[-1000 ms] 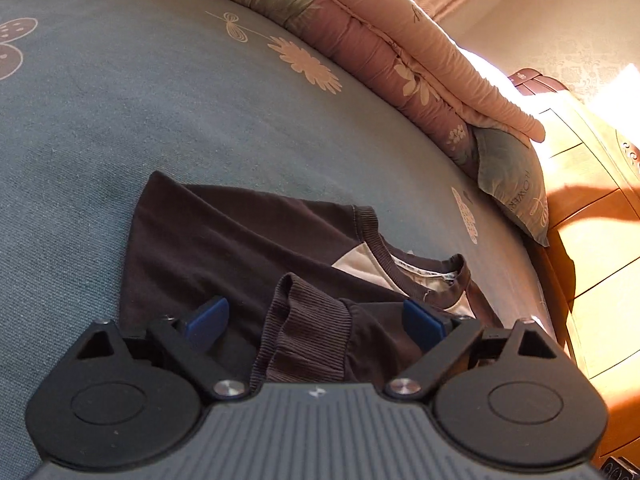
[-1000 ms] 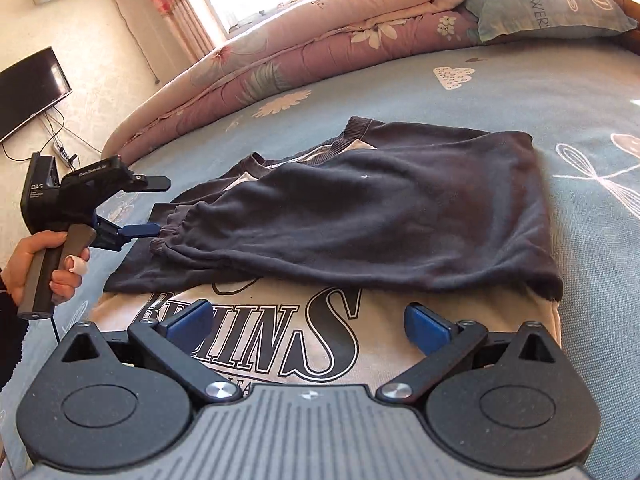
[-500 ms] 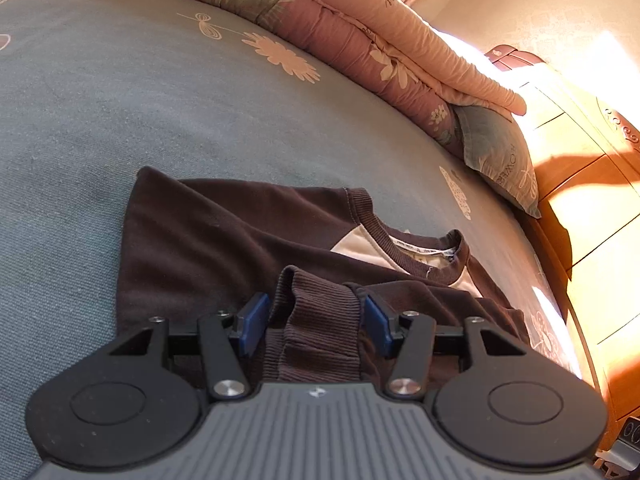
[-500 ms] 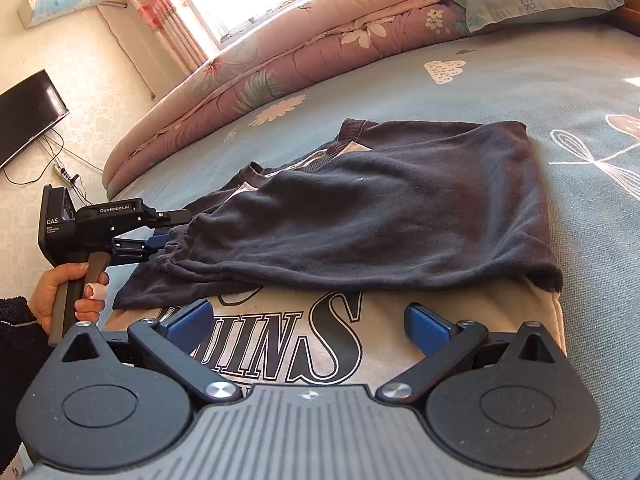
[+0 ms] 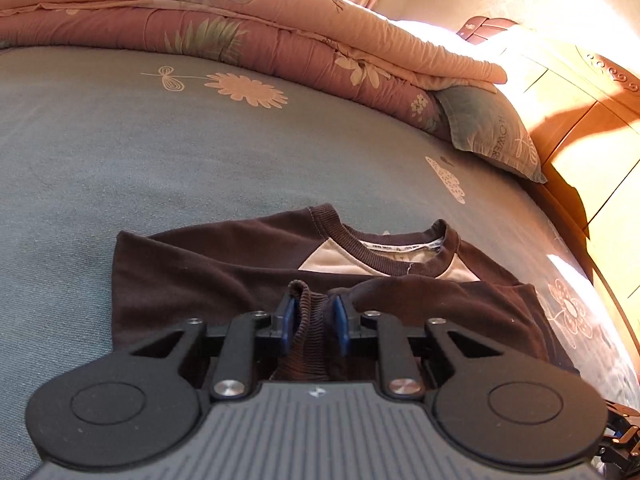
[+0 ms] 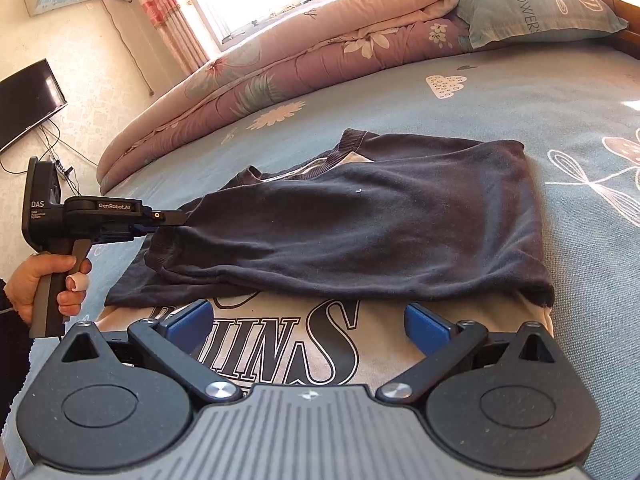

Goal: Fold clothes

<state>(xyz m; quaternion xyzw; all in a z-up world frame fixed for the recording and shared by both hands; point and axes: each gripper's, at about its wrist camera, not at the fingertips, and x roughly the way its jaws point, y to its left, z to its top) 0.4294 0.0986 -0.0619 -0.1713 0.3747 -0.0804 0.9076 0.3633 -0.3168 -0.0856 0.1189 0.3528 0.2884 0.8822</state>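
A dark brown and cream sweatshirt [image 6: 360, 232] lies on the blue bed sheet [image 6: 500, 100], one dark sleeve folded across its printed chest. In the left wrist view my left gripper [image 5: 312, 322] is shut on the ribbed sleeve cuff [image 5: 310, 332], with the neckline [image 5: 396, 252] just beyond it. The right wrist view shows that same left gripper [image 6: 176, 218] held by a hand [image 6: 36, 280] at the cuff. My right gripper [image 6: 308, 322] hovers open over the cream hem with the black lettering [image 6: 280, 344], touching nothing.
A rolled pink floral quilt [image 5: 240, 28] and a blue pillow [image 6: 532, 4] line the far side of the bed. A wooden headboard [image 5: 580, 112] stands to the right. A television [image 6: 24, 104] and cables sit on the floor at the left.
My left gripper has closed on the sleeve cuff and lifted it slightly, pulling the sleeve taut. The right gripper has stayed open over the hem.
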